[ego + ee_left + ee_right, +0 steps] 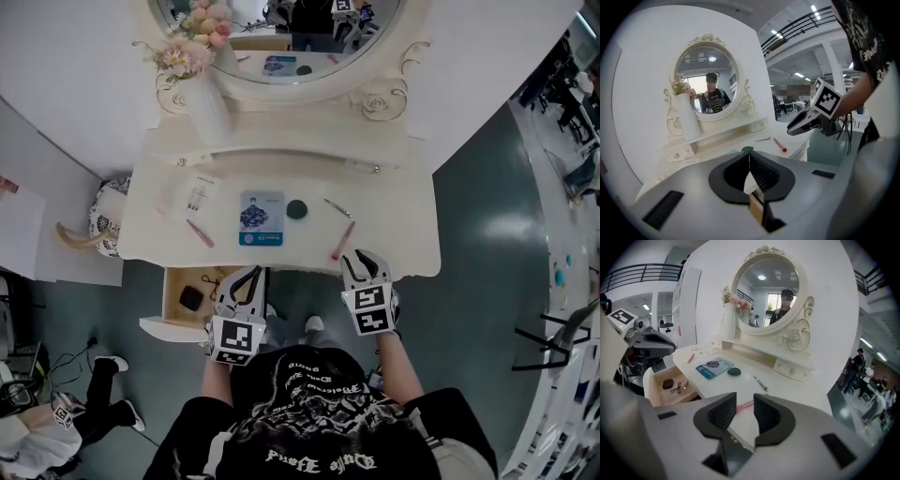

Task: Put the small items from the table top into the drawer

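Observation:
Small items lie on the white dressing table (pixel 403 239): a pink pen (pixel 343 240) near the front edge, a metal clip (pixel 337 207), a dark green round piece (pixel 297 209), a blue card (pixel 262 217), another pink pen (pixel 200 233) and a white packet (pixel 197 192). The open drawer (pixel 169 328) at the front left holds a black square item (pixel 191 298). My right gripper (pixel 364 262) hovers open just in front of the pink pen (pixel 743 404), nothing between its pads. My left gripper (pixel 248 279) is shut and empty beside the drawer.
A white vase of flowers (pixel 206 103) and an oval mirror (pixel 281 37) stand at the back of the table. A patterned stool (pixel 108 220) sits left of it. The person's feet (pixel 314 325) are under the front edge.

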The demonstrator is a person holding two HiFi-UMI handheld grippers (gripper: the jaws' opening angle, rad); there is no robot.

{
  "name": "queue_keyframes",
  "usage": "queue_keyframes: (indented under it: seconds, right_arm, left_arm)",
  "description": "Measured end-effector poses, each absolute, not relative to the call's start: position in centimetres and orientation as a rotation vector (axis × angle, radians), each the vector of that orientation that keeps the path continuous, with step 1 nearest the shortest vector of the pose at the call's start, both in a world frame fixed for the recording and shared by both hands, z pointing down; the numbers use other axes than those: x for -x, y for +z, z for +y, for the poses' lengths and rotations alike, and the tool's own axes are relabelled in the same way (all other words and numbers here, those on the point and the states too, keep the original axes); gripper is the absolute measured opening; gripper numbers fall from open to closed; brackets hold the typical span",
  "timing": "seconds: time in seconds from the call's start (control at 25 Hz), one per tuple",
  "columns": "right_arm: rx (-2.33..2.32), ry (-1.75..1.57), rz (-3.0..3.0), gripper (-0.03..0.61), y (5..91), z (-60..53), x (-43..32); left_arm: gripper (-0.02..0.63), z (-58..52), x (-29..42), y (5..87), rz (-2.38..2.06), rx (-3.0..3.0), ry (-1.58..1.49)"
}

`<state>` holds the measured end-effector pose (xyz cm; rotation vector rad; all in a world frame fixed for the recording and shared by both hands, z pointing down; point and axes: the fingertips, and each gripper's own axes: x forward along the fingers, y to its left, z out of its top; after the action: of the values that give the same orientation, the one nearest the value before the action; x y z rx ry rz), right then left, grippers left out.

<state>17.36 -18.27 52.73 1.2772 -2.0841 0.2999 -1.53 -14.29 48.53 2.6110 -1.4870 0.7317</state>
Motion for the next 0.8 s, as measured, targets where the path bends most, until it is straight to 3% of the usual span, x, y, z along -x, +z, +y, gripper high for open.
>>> queue_keyframes:
  seconds: [0.8]
  right_arm:
    - [-1.457, 0.533, -1.875, 0.127, 56.8, -23.8, -17.9]
  left_arm:
    - [0.015, -15.1, 8.3, 49.6, -1.569, -2.492, 0.791]
